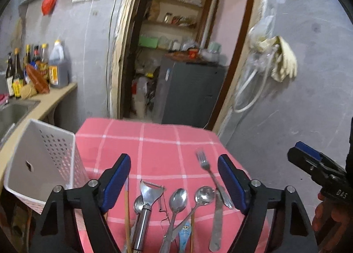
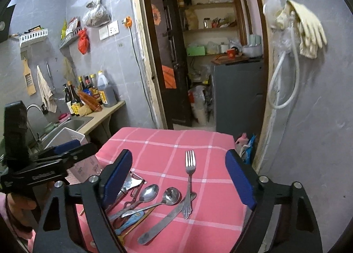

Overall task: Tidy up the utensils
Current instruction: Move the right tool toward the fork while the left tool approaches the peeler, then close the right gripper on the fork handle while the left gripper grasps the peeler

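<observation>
Nothing looks sorted yet: the fork (image 2: 190, 178), spoons (image 1: 178, 201) and peeler (image 1: 148, 195) all lie loose on the pink tablecloth (image 2: 167, 142) beside the seemingly empty white basket (image 1: 42, 158), while left gripper (image 1: 174, 183) and right gripper (image 2: 184, 180) hover above with fingers apart, holding nothing.

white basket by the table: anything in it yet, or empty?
Empty as far as visible: the white basket shows only bare perforated walls. The fork and other utensils lie on the pink tablecloth. Basket bottom is hidden.
</observation>
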Available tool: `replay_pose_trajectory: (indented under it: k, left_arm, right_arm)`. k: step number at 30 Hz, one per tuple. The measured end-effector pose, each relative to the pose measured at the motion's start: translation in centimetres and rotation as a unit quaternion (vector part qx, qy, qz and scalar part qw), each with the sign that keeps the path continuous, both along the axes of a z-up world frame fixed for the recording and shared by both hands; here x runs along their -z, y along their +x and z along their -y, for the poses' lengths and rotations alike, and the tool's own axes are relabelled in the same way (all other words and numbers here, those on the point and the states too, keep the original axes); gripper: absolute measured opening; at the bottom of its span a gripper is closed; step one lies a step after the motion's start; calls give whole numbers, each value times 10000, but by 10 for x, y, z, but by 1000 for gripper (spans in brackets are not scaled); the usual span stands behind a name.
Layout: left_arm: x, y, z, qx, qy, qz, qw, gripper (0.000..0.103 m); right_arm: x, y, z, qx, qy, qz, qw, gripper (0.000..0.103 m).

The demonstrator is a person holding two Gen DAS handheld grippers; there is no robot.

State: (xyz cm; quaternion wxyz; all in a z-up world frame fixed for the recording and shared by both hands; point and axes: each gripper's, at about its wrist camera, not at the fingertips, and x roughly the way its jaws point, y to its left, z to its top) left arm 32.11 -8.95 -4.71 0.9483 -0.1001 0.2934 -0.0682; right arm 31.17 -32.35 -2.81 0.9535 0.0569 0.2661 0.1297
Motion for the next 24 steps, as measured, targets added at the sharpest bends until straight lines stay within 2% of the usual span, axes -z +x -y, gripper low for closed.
replay_pose_trajectory:
  k: [4, 9, 15, 24]
  left_arm:
    - [21, 17, -2, -201, -40, -391, 9990, 71]
    - [51, 34, -4, -463, 3, -917, 9947, 59]
    - [73, 45, 0, -289, -40, -1264, 9915, 48]
    - [105, 70, -3, -220, -113, -1812, 9831, 46]
  right_arm:
    - [20, 16, 2, -87, 135, -172, 9997, 71]
    - [48, 37, 5, -202, 267, -489, 9982, 61]
    - [80, 56, 1, -453, 236, -877, 9948, 47]
    - [127, 88, -10, -698, 226, -1526, 9856, 35]
